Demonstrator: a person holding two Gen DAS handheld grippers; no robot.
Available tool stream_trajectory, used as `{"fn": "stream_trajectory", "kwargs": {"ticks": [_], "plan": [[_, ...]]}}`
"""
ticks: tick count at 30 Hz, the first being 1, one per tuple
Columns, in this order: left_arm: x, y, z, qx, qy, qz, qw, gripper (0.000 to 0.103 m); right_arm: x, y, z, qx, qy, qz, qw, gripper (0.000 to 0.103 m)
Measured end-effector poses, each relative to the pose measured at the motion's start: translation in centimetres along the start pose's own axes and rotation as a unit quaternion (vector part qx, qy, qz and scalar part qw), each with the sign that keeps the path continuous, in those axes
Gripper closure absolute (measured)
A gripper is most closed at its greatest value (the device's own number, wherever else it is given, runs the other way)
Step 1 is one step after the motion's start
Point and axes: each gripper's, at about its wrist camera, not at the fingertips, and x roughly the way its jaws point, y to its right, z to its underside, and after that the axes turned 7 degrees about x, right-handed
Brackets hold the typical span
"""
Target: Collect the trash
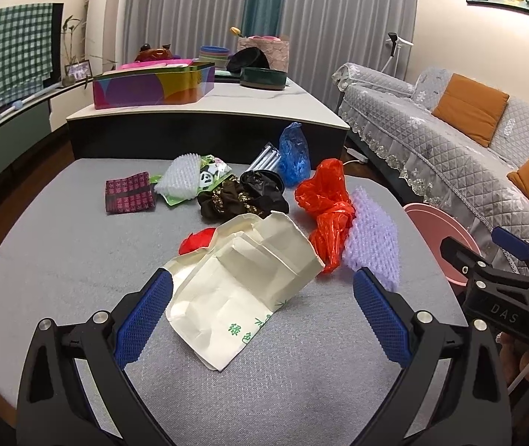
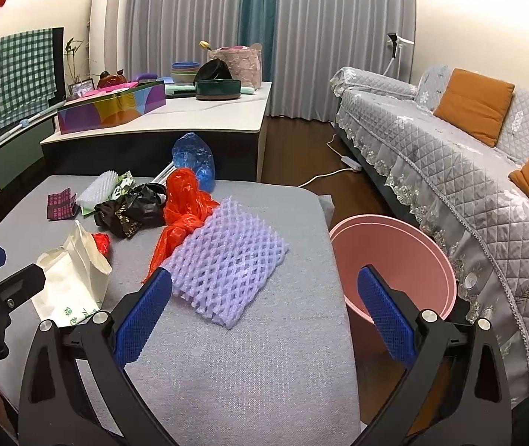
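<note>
Trash lies on a grey padded surface (image 1: pixel 60 260). A cream paper bag (image 1: pixel 242 282) with green print lies just ahead of my left gripper (image 1: pixel 260 319), which is open and empty. A purple foam net (image 2: pixel 223 264) lies just ahead of my right gripper (image 2: pixel 264 316), also open and empty. An orange plastic bag (image 2: pixel 182 204), a black bag (image 1: pixel 260 186), a blue plastic bag (image 1: pixel 294 152), a white foam net (image 1: pixel 180 178) and a dark red wrapper (image 1: pixel 128 193) lie farther back. A pink bin (image 2: pixel 405 238) stands on the floor right of the surface.
A white table (image 1: pixel 264 107) behind holds a colourful box (image 1: pixel 152 85), bowls and a dark green pot (image 1: pixel 262 78). A grey sofa (image 2: pixel 468 171) with orange cushions runs along the right. A power strip and cord (image 2: pixel 350 163) lie on the wooden floor.
</note>
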Motion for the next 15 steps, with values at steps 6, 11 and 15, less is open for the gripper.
{"fn": "stream_trajectory", "kwargs": {"ticks": [6,11,15], "plan": [[-0.05,-0.01,-0.03,-0.001,0.001,0.001,1.0,0.009,0.0,-0.02,-0.03,0.0,0.0,0.0,1.0,0.005],[-0.16,0.01,-0.09,0.0,0.002,0.003,1.0,0.009,-0.06,-0.08,-0.06,0.0,0.0,-0.002,1.0,0.005],[-0.28,0.12,-0.12,0.002,0.004,0.006,1.0,0.009,-0.15,-0.27,-0.1,-0.004,0.001,-0.004,1.0,0.005]]}}
